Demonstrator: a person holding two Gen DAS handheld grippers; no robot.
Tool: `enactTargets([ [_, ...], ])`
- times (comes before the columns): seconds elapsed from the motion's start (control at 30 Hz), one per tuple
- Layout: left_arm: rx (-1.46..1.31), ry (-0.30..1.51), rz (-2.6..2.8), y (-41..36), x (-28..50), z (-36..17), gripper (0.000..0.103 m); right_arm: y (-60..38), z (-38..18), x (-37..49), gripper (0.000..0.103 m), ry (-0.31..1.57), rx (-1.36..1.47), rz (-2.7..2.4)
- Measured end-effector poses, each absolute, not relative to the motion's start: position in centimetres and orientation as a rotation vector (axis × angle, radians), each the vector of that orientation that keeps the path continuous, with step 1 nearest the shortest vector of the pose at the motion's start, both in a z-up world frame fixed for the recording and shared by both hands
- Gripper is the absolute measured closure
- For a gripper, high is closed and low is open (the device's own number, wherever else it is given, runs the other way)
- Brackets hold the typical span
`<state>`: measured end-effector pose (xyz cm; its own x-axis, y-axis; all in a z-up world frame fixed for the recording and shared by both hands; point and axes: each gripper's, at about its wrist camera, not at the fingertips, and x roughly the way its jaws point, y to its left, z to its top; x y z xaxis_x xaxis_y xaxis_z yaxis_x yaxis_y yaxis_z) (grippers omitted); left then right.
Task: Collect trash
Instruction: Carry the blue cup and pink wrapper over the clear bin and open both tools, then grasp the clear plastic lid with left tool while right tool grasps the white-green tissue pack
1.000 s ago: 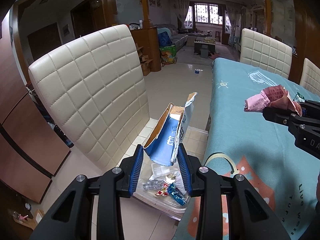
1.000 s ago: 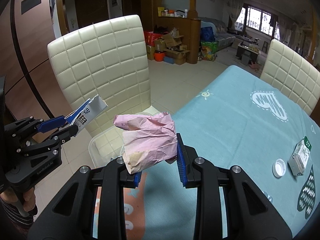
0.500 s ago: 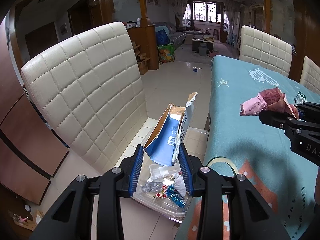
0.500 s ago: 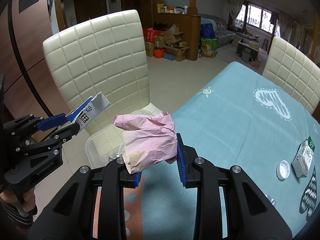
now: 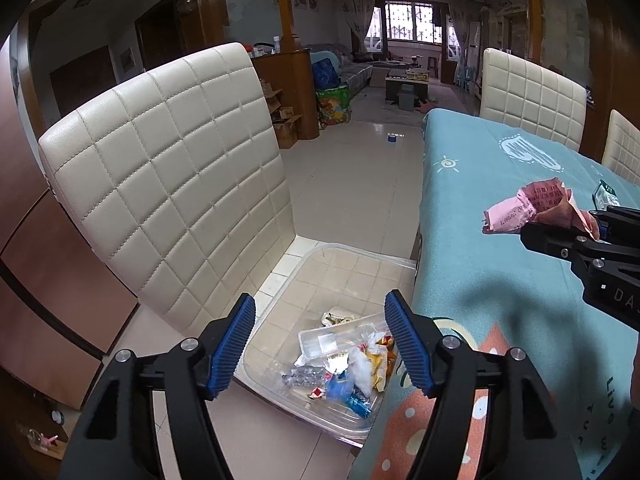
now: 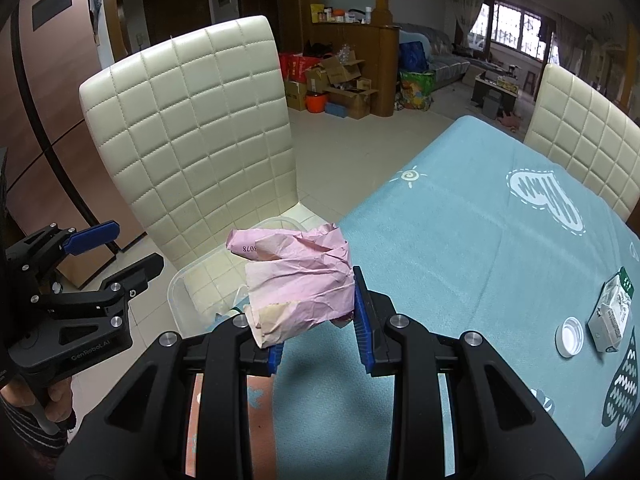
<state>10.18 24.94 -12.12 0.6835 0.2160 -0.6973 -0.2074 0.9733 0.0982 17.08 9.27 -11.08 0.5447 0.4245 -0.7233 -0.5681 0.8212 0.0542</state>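
Gone from the left claw (image 5: 320,344) is the blue carton it held a moment ago; its jaws are opening, nothing between them, above the clear bin (image 5: 340,276) of wrappers (image 5: 344,372). Right claw (image 6: 316,312) grips crumpled pink paper (image 6: 300,276) over the worktop (image 6: 460,240) edge, beside the bin.

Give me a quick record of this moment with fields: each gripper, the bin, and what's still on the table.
left gripper: jaws opening, nothing between them, above the bin
right gripper: shut on pink paper, over the table edge
bin: clear tub on the chair seat, wrappers inside
left on table: white cap, small carton
done so far: pink paper not yet in the bin
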Motion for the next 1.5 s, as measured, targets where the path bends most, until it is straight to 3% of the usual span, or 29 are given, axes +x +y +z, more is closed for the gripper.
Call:
enactTargets([
  [0.87,-0.051,0.799,0.293,28.4,8.2,-12.7,0.037,14.8,-11.0,15.4,0.072,0.775,-0.294,0.687],
  [0.9,-0.053,0.801,0.292,28.5,8.1,-12.8,0.037,15.1,-10.9,15.4,0.070,0.770,-0.298,0.691],
  [0.97,-0.060,0.803,0.296,28.7,8.1,-12.8,0.037,15.5,-10.7,15.2,0.047,0.750,-0.298,0.682],
  [1.0,-0.065,0.805,0.298,28.8,8.1,-12.8,0.037,15.4,-10.5,15.1,0.029,0.725,-0.289,0.676],
  [1.03,-0.070,0.808,0.301,29.0,8.2,-12.8,0.037,15.4,-10.3,14.9,0.026,0.698,-0.286,0.672],
  [1.13,-0.088,0.808,0.308,29.3,8.1,-12.8,0.032,15.6,-10.3,14.7,0.026,0.687,-0.309,0.669],
  [1.5,-0.060,0.800,0.287,27.7,8.1,-11.8,0.031,12.1,-9.7,14.7,0.026,0.698,-0.262,0.626],
])
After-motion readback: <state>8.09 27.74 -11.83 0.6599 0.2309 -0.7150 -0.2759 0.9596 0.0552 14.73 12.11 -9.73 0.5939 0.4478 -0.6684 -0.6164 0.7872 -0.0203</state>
